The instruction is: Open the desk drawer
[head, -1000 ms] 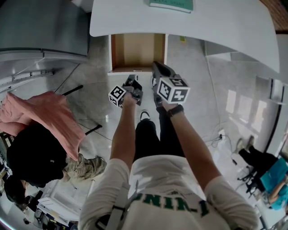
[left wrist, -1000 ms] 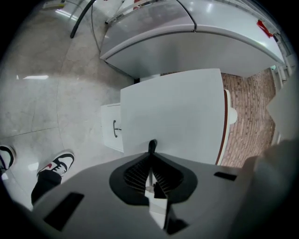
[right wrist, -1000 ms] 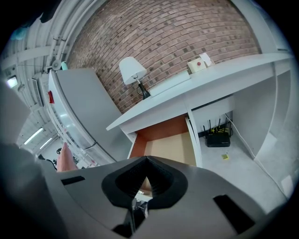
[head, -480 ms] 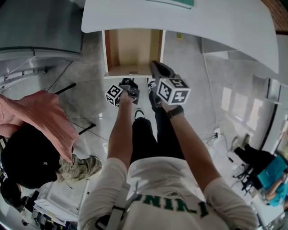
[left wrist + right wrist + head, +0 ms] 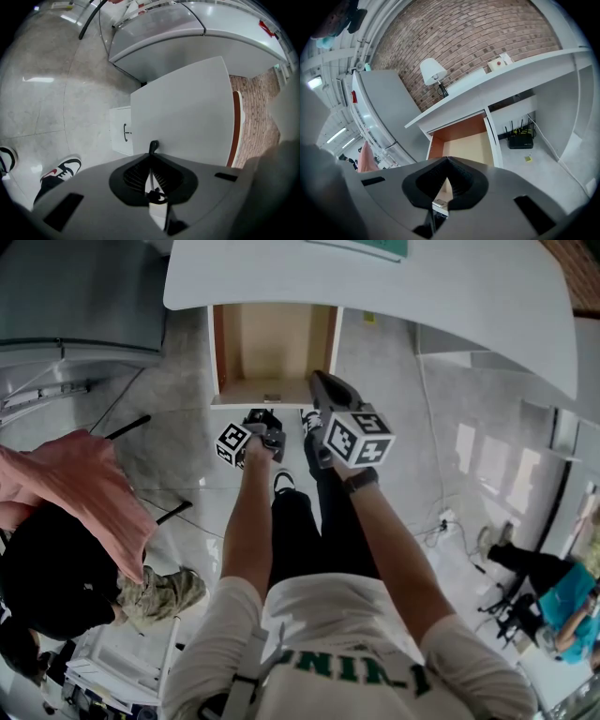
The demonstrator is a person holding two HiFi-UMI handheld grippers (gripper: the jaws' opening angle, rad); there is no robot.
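Note:
The desk drawer [image 5: 272, 343] stands pulled out from under the white desk [image 5: 450, 296], its bare wooden inside showing, also in the right gripper view [image 5: 466, 140]. A small handle [image 5: 273, 397] sits on its white front. My left gripper [image 5: 269, 420] is shut on nothing, just on the near side of that front and apart from it. In the left gripper view the shut tips [image 5: 152, 146] point at a white front with a dark handle [image 5: 125, 132]. My right gripper [image 5: 317, 381] is shut and empty, held above the drawer's right front corner.
A grey curved cabinet [image 5: 75, 296] stands left of the desk. A pink cloth [image 5: 84, 493] drapes over a dark chair at the left. A router [image 5: 520, 139] lies on the floor under the desk, and a lamp [image 5: 432, 71] stands on top. The person's shoes [image 5: 281, 482] are below the grippers.
My left gripper has sunk a little in front of the drawer. The drawer stays pulled out as far as before, and my right gripper has hardly moved.

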